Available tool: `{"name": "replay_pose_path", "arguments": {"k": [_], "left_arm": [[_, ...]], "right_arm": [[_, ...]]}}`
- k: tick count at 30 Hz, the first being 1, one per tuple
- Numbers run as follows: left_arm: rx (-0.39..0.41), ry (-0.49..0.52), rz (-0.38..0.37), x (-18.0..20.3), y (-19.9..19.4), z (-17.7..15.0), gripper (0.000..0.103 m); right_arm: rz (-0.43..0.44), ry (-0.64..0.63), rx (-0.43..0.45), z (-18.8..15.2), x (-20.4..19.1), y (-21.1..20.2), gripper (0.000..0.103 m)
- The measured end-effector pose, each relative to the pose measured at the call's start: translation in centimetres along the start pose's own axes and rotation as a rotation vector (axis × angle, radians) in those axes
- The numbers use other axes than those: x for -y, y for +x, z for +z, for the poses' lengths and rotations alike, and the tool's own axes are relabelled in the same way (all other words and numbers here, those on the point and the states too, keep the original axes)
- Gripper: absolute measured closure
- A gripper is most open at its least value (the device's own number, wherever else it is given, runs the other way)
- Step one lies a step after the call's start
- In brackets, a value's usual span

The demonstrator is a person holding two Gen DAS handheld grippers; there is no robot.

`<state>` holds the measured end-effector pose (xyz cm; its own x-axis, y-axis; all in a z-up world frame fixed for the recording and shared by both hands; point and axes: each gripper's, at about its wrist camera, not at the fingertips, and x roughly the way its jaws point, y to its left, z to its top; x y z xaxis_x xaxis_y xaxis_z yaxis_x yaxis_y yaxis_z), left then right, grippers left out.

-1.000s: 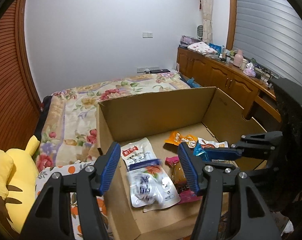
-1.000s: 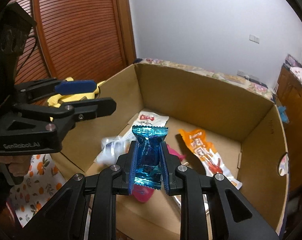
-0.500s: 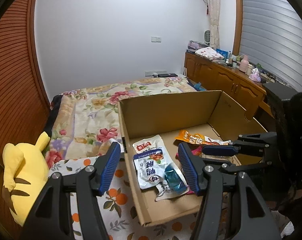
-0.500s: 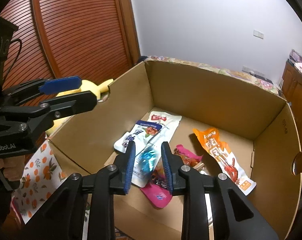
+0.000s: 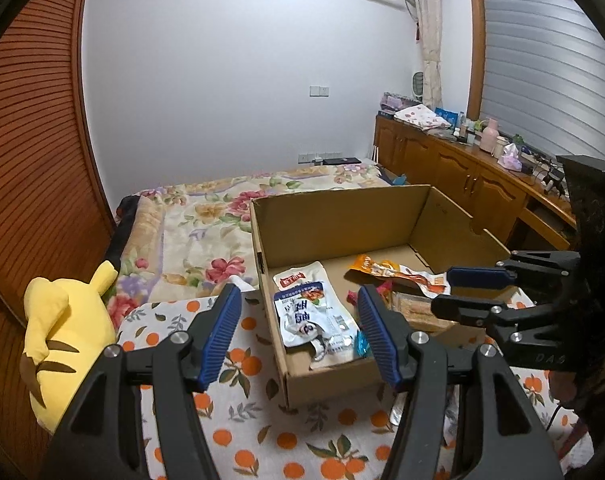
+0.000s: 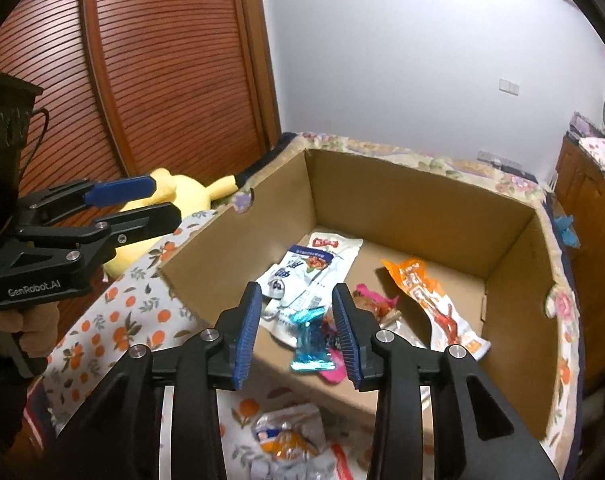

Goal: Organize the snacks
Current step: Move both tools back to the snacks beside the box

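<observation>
Closest to me, my right gripper (image 6: pixel 296 326) has just been opening its jaws, and nothing sits between the blue pads now. The small shiny blue candy wrapper (image 6: pixel 310 338) lies loose below them on the floor of the open brown cardboard box (image 6: pixel 414 196), at the near wall, its long axis running roughly away from me with the crimped ends near and far. My left gripper (image 5: pixel 296 334) is spread about halfway, pinching nothing, hovering over the box's near left corner.

Past the wrapper, a white pouch with blue print (image 6: pixel 302 276) lies lengthwise front to back, overlapping a white packet with a red label (image 6: pixel 334 246). A pink packet (image 6: pixel 372 304) sits to the right, then a long orange packet (image 6: pixel 434 304) angled toward the near right.

The box stands on an orange-fruit-print cloth (image 5: pixel 258 432), with another crumpled snack bag (image 6: pixel 288 438) outside it. A yellow plush toy (image 5: pixel 62 336) is left, the floral bedspread (image 5: pixel 206 232) behind, wooden cabinets (image 5: pixel 454 176) far right.
</observation>
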<state>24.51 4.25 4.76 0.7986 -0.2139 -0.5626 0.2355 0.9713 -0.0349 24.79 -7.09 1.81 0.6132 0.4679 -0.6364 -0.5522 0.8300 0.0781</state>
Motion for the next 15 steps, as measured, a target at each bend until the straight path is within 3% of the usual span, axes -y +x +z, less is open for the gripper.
{"name": "replay_pose_path", "arguments": {"k": [3, 8, 15], "left_arm": [[0.011, 0.003, -0.005, 0.5, -1.3, -0.5, 0.04], [0.025, 0.01, -0.015, 1.2, -2.8, -2.0, 0.027], [-0.011, 0.027, -0.039, 3.0, -3.4, -5.6, 0.025]], "right_arm": [[-0.01, -0.001, 0.014, -0.7, -0.4, -1.5, 0.061], [-0.013, 0.019, 0.03, -2.3, -0.7, -3.9, 0.051], [-0.046, 0.019, 0.033, -5.5, -1.3, -5.9, 0.04]]}}
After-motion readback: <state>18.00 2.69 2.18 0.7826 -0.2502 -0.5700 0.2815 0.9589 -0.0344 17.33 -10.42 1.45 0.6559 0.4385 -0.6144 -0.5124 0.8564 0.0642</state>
